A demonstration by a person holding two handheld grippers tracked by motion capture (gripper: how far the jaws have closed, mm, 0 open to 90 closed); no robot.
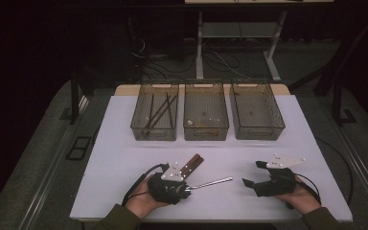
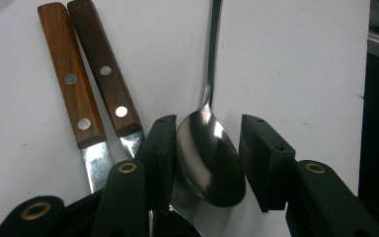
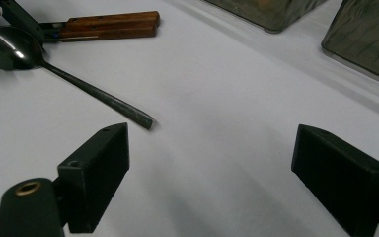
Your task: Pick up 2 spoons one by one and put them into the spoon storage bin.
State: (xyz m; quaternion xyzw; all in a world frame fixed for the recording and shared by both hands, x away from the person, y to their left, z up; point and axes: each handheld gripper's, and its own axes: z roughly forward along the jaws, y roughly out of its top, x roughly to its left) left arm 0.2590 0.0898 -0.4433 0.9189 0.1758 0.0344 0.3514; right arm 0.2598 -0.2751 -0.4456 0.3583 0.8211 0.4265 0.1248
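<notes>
The spoon (image 2: 209, 158) lies near the counter's (image 1: 124, 191) front edge, left of middle, with bare surface between it and the bins (image 1: 206, 115) at the back. The left hand-held gripper (image 2: 205, 153) straddles the spoon's bowl with its jaws narrowed, one touching the bowl and the other just clear; two wooden-handled knives (image 2: 86, 89) lie just beside. The right hand-held gripper (image 3: 212, 168) hangs wide and empty near the front right corner, well apart from the spoon.

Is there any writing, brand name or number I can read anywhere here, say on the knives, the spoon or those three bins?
None: no readable text appears anywhere.
Two wooden knife handles: just plain metal rivets, no stamp.
Spoon: bare polished metal with no visible mark.
Three clear bins: no label to make out from the high view.
Left gripper and right gripper: plain black jaws, no lettering.
</notes>
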